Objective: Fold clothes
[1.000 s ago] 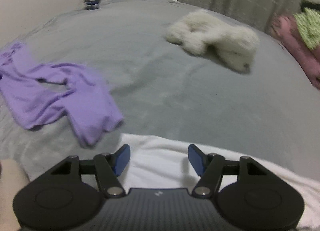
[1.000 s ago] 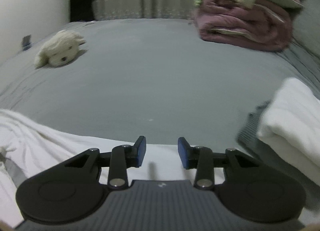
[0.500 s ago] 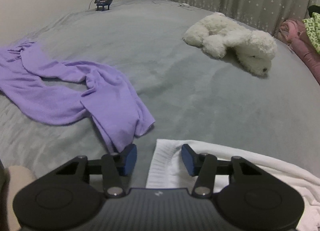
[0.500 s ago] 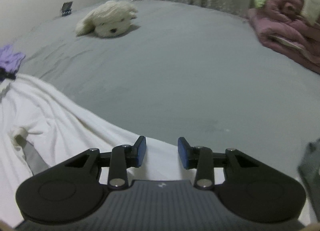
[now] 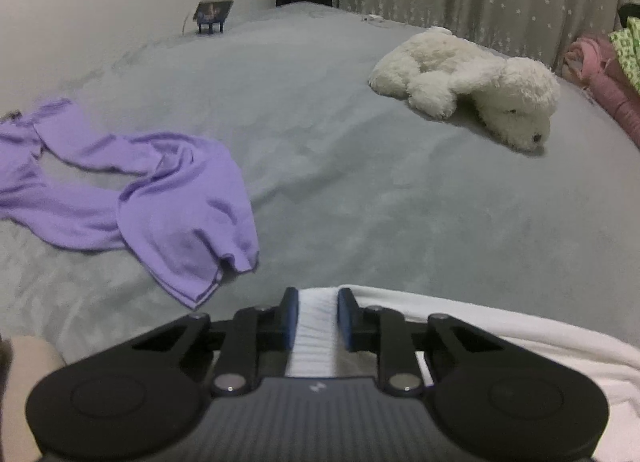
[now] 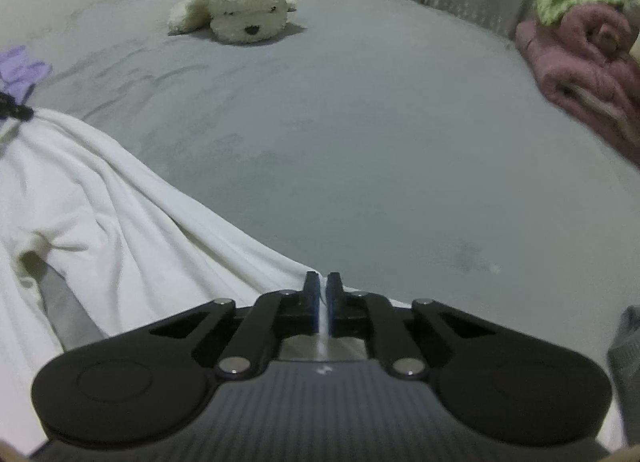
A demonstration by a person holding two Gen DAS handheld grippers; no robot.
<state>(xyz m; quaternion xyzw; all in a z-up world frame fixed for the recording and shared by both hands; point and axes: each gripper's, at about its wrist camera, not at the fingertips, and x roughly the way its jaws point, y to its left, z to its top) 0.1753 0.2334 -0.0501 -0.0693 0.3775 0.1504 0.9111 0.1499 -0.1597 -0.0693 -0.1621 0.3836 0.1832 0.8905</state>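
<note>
L gripper (image 5: pixel 318 318): jaws closing w/ the ribbed hem of the white garment (image 5: pixel 500 336) between them, pads at its sides; the garment lies along the bed's (image 5: pixel 360 190) near edge. R gripper (image 6: pixel 321 302): jaws pinched tight on a thin fold of the same garment's far edge. Purple garment (image 5: pixel 168 198) crumpled twd the left edge, plush dog (image 5: pixel 468 82) twd the far edge, pink blanket (image 6: pixel 576 58) at the right edge.

left tool (image 5: pixel 318 316): was wide, closing on white garment's (image 5: pixel 500 326) ribbed edge | right tool (image 6: pixel 323 298): now pinches its hem
</note>
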